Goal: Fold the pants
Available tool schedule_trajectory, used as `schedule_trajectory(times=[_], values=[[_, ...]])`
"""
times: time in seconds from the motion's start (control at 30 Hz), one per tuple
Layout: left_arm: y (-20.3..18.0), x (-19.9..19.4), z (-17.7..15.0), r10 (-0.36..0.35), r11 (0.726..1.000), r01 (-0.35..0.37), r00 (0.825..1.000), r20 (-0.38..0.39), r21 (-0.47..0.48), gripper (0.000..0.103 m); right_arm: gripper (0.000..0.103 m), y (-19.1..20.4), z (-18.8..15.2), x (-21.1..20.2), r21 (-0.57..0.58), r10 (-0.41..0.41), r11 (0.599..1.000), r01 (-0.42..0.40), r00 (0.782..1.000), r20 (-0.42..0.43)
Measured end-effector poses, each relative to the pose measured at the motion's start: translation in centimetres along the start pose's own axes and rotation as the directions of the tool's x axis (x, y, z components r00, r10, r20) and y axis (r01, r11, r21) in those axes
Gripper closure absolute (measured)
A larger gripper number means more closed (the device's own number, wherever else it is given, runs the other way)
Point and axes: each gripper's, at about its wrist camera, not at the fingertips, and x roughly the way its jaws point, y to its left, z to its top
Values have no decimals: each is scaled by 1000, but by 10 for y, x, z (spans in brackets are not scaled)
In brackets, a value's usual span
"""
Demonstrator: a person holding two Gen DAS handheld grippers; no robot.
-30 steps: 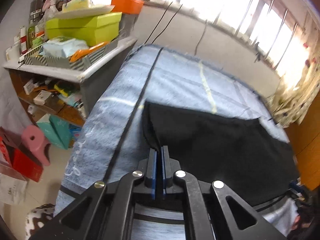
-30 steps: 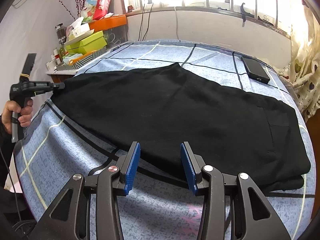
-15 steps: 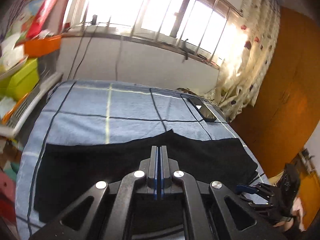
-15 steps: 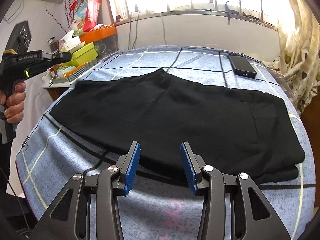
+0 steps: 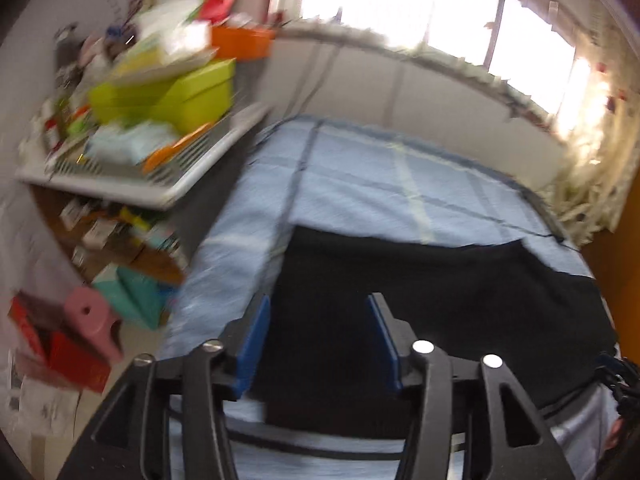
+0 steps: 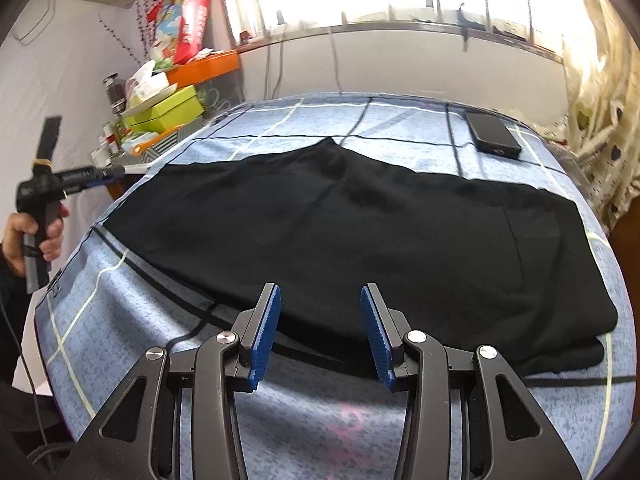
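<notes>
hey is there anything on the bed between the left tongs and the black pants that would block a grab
Nothing visible does. The left tongs have just been opening and hang over the near end of the black pants with nothing between their fingers. The only other thing on the bed is a phone, at the far corner, clear of the pants.

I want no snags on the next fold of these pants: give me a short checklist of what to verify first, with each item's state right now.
1. Left tongs free of cloth: ok; they have just been opening and the pads press nothing.
2. Right tongs open and empty: ok, hanging over the pants' near edge.
3. Pants lying flat on the bed: ok, folded lengthwise, layers stacked at the right end.
4. Phone off the pants: ok, it lies on the bedsheet beyond the far edge.
5. Left-end edges aligned: cannot tell, the left view is blurred.
</notes>
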Motion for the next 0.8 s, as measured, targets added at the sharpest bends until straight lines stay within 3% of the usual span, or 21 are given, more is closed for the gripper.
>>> schedule_trajectory(times=[0.17,0.33,0.47,0.57,0.63,0.7,0.8], values=[[22,30,-9,-5,1000,2,996,-93,-31,49,60,4,1,3,-8,2,1000,-2,1000,-8],[1,41,-8,-44,998,49,993,-109,43,45,60,4,1,3,-3,-7,1000,7,1000,-11],[-10,41,-12,-11,996,20,995,-99,92,45,60,4,1,1,-3,-4,1000,4,1000,-8],[-15,39,-12,14,995,-4,995,-103,99,62,60,5,1,4,-3,-1,1000,0,1000,-12],[-16,40,-10,-4,997,13,993,-115,79,83,60,4,2,4,0,7,1000,-7,1000,-12],[-19,39,-8,6,996,4,993,-115,86,92,60,4,2,4,0,11,1000,-11,1000,-8],[-22,36,-5,-1,997,11,993,-119,80,96,60,3,2,1,3,12,1000,-12,1000,-2]])
